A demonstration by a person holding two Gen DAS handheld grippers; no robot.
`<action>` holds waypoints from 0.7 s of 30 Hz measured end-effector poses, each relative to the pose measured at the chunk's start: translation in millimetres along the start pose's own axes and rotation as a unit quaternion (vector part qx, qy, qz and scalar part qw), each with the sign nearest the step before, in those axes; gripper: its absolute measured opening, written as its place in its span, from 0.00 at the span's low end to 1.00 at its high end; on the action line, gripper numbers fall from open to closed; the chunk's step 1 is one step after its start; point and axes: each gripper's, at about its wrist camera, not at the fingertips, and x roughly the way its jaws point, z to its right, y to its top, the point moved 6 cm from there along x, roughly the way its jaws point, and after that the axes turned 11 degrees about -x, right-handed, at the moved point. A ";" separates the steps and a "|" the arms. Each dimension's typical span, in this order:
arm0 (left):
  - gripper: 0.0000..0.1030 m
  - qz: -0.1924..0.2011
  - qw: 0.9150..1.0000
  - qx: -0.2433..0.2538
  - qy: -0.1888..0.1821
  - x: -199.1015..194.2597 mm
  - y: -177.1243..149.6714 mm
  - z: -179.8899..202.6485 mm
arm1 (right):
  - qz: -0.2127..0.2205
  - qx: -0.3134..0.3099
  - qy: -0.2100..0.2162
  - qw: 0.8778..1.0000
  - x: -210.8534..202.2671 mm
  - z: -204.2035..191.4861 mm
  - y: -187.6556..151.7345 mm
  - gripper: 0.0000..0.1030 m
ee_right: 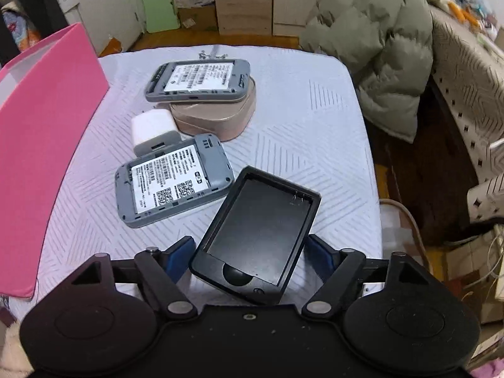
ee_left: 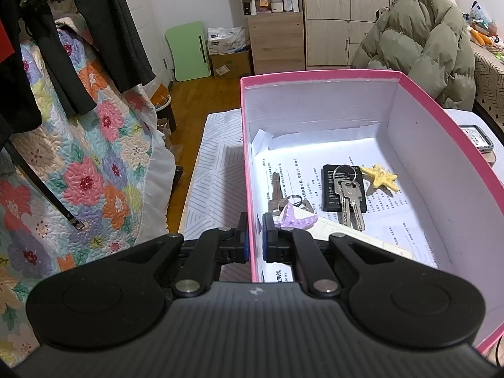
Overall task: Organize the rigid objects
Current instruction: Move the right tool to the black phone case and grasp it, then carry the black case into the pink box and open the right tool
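Observation:
My left gripper (ee_left: pixel 254 239) is shut on the left wall of the pink box (ee_left: pixel 246 170), one finger on each side. Inside the box lie a purple starfish (ee_left: pixel 294 219), a single key (ee_left: pixel 276 193), a black battery (ee_left: pixel 330 193) with a key bunch (ee_left: pixel 349 200) on it, and a yellow starfish (ee_left: pixel 379 178). My right gripper (ee_right: pixel 249 252) is shut on a black device shell (ee_right: pixel 256 236), holding it tilted above the table. On the table lie two grey devices (ee_right: pixel 171 182) (ee_right: pixel 200 78), a white charger (ee_right: pixel 154 129) and a tan tin (ee_right: pixel 214 116).
The pink box (ee_right: pixel 41 145) stands at the left of the white patterned tablecloth (ee_right: pixel 315 126). A green puffer jacket (ee_right: pixel 371 53) hangs at the table's far right. A floral quilt (ee_left: pixel 78 163) lies left of the table. Shelves and cabinets stand behind.

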 end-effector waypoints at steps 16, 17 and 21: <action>0.05 0.001 1.000 0.007 0.007 1.1 1.3 3.4 | 0.010 0.000 -0.005 1.000 1.8 1.2 6.9 0.73; 0.05 0.001 1.000 0.008 0.008 1.1 1.3 3.1 | 0.010 0.003 -0.005 1.000 2.5 1.6 7.2 0.73; 0.05 0.001 1.000 0.011 0.012 0.7 1.2 1.9 | 0.019 0.003 -0.011 1.000 1.7 -0.5 7.9 0.71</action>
